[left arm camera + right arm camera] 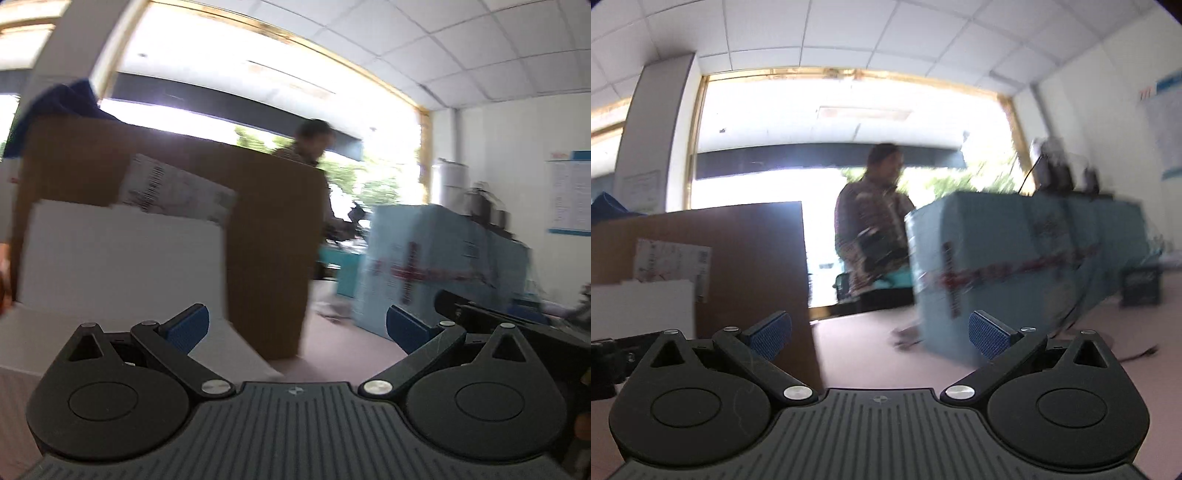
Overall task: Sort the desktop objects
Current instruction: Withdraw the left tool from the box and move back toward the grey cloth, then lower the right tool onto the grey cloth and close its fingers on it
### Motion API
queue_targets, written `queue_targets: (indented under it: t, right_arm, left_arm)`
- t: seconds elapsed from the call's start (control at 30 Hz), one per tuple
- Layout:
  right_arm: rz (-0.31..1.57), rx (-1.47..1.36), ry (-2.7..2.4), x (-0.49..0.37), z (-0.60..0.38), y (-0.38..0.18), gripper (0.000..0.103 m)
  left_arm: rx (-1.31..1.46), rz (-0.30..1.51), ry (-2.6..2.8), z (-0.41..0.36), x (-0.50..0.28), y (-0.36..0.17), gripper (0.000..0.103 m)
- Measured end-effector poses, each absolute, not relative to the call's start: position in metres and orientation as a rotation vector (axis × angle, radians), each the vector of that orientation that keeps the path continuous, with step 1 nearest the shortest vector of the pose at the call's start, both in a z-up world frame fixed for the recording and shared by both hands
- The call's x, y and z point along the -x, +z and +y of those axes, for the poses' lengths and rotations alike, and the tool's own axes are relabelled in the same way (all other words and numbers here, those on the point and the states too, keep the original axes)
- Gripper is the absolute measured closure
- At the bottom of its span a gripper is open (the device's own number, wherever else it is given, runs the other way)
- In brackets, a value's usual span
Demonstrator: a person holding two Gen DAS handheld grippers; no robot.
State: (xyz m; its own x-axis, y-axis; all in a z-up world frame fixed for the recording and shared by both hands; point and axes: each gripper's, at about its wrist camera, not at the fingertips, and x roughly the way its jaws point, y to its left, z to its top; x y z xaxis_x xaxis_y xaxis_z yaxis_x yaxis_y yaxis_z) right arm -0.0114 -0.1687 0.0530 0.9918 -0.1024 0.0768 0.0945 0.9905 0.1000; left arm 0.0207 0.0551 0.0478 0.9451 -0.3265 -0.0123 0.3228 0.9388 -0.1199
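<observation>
Both views are blurred. My left gripper [297, 328] is open with nothing between its blue pads [186, 326]; it faces a brown cardboard box [266, 236] with a white label [173, 192], and a white box [118, 266] stands in front of it at the left. My right gripper [881, 334] is also open and empty, above the pinkish desk [868, 350]. Ahead of it stand the same brown cardboard box [750, 251] at the left and a long light-blue box [1015, 258] with red print at the right. The right gripper's black body [498, 317] shows at the left wrist view's right edge.
A light-blue box [443, 266] with a red cross stands right of the cardboard box. A person [875, 225] stands behind the desk before a bright window. Blue cloth [59, 103] lies on top of the cardboard box. A small dark box [1141, 286] sits far right.
</observation>
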Motion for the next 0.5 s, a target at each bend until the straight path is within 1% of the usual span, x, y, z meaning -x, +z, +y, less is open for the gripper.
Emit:
queue_targets:
  t: [0.1,0.3,0.5]
  right_arm:
    - [-0.076,-0.041,-0.136,0.024,-0.174,0.046,0.0]
    - [-0.031,-0.15,-0.144,0.031,-0.194,0.044,0.0]
    - [0.046,-0.139,-0.101,0.015,-0.19,0.046,0.0]
  left_arm:
    - [0.095,0.028,-0.358,0.049,-0.015,0.043,0.0]
    - [0.029,0.056,-0.444,0.032,-0.009,0.035,0.0]
    - [-0.051,0.13,-0.496,0.014,-0.015,0.033,0.0]
